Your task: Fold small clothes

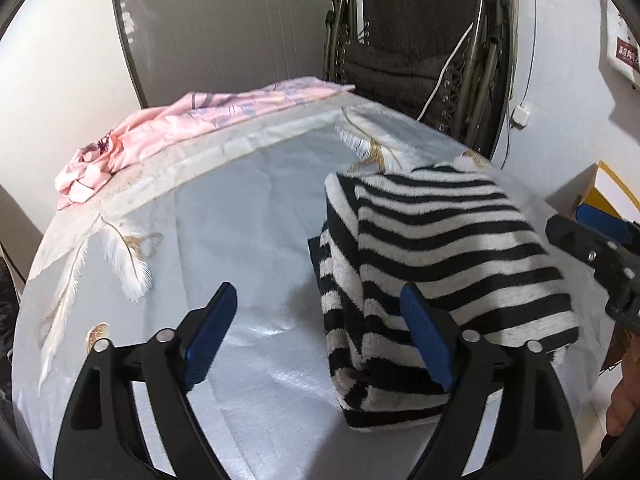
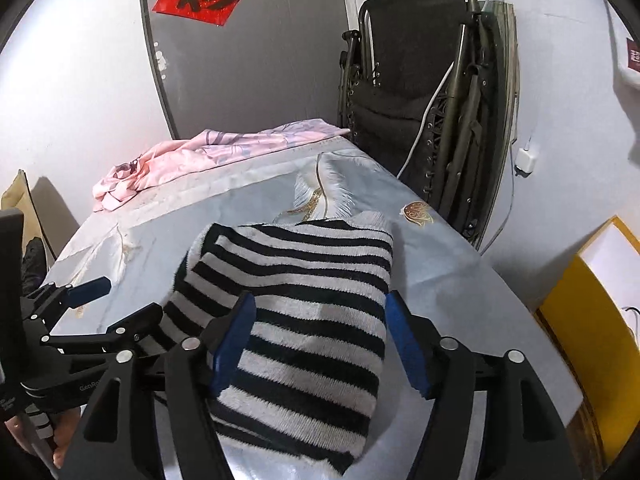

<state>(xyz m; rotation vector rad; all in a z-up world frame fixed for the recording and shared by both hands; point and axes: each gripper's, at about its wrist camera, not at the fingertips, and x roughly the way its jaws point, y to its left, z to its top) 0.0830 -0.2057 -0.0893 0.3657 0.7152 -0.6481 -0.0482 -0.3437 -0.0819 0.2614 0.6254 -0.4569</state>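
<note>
A folded black-and-white striped fuzzy top (image 1: 448,248) (image 2: 304,304) lies on the table's pale blue feather-print cloth (image 1: 248,208) (image 2: 432,272). My left gripper (image 1: 318,294) is open; its right finger rests over the top's left edge and its left finger is over bare cloth. From the right wrist view the left gripper (image 2: 134,296) shows at the top's left side. My right gripper (image 2: 320,300) is open wide, its blue pads straddling the top's near part without squeezing it. One right-gripper finger (image 1: 592,256) shows at the edge of the left wrist view.
A crumpled pink garment (image 1: 160,132) (image 2: 180,156) lies at the table's far left. A folded dark recliner chair (image 1: 420,40) (image 2: 420,100) leans on the wall behind. A yellow box (image 2: 592,320) stands right of the table. A hand (image 2: 60,436) holds the left gripper.
</note>
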